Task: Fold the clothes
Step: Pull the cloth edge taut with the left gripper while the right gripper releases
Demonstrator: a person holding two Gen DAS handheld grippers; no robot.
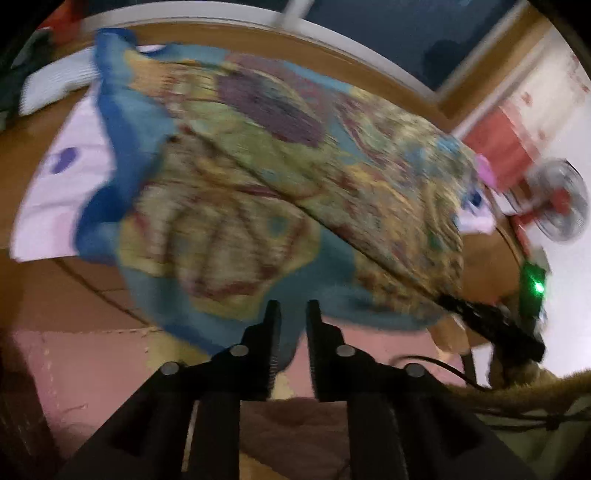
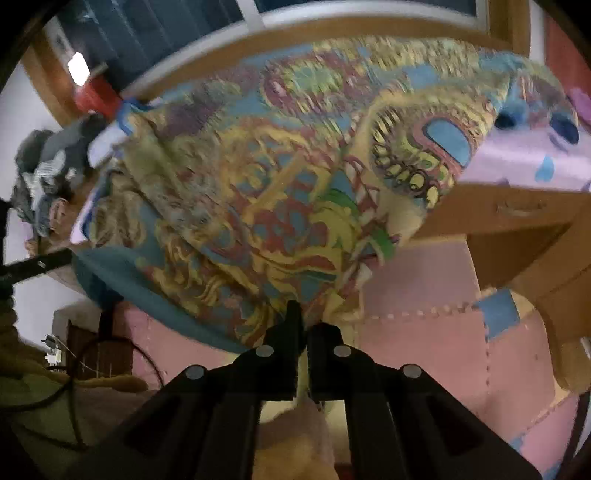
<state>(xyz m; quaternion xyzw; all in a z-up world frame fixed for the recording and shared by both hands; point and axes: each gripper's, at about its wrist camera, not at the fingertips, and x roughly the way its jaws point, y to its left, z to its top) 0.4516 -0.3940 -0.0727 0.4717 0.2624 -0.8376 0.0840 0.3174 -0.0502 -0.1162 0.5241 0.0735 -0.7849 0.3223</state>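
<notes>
2 handheld grippers work a patterned garment (image 1: 280,192) at the near edge of a wooden table (image 1: 22,155), both views blurred. nearest the lens, the left gripper (image 1: 293,314) has its fingers a narrow gap apart just below the blue hem, which appears to hang into that gap; whether they actually pinch it cannot be told. the right gripper (image 2: 303,321) has its jaws drawn together on the cloth's lower edge, a fold of print bunched at the tips and pale fabric showing between the fingers. in the left view that same gripper (image 1: 491,321) is at the garment's far right end.

the garment (image 2: 280,177) drapes from the tabletop over the near edge, its long axis running side to side between the 2 tools, so the hem lies directly ahead of each. the right side looks the more surely held; the next move likely turns on lifting both ends together.

beneath it lies a lilac sheet (image 1: 59,192) with dark spots. beyond, a white ribbed cloth (image 1: 55,85) sits near the far left corner. pink foam floor tiles (image 2: 436,343) lie below, a small fan (image 1: 561,199) and a dark window (image 1: 406,33) behind.
</notes>
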